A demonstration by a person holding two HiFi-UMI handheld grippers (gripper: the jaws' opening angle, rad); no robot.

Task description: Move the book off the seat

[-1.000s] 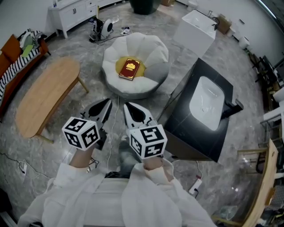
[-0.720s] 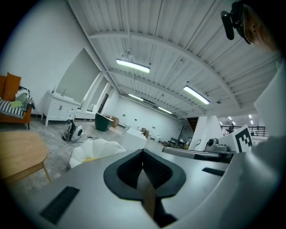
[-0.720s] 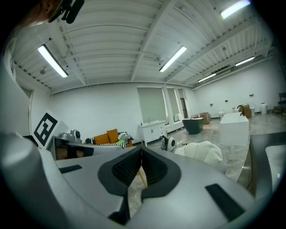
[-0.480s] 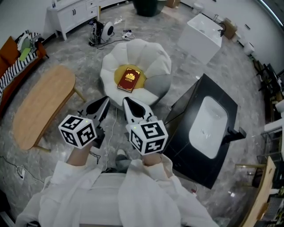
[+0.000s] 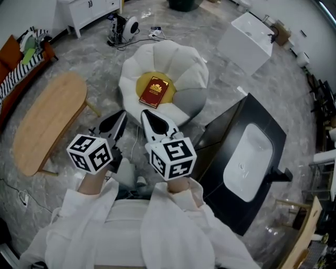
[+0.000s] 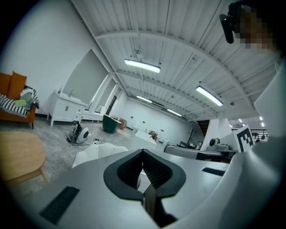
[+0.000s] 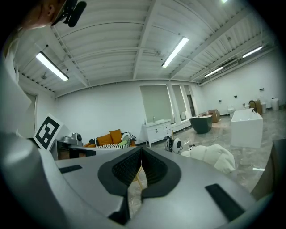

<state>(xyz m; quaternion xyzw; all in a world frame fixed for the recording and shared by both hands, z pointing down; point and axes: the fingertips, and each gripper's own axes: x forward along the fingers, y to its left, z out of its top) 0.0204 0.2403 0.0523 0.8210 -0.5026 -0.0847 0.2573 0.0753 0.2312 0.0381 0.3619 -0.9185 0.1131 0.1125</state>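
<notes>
A dark red book [image 5: 153,92] with a gold emblem lies flat on the yellow centre cushion of a white petal-shaped seat [image 5: 184,63]. Both grippers hover side by side over the floor, just short of the seat's near rim and apart from the book. My left gripper [image 5: 122,112] is shut with nothing in it, and its tips meet in the left gripper view [image 6: 143,152]. My right gripper [image 5: 144,112] is also shut and empty, with the jaws closed in the right gripper view [image 7: 141,150]. The seat [image 7: 214,156] shows ahead to the right there.
An oval wooden table [image 5: 47,121] stands at the left. A black cabinet with a white basin [image 5: 252,157] stands close on the right. A white tub [image 5: 247,34], a white sideboard [image 5: 89,10], an orange sofa [image 5: 16,52] and a floor device with cables [image 5: 126,26] lie further off.
Both grippers have moved forward towards the seat, which now lies nearer their tips. The jaws stayed shut, and the book has not moved on its cushion.
</notes>
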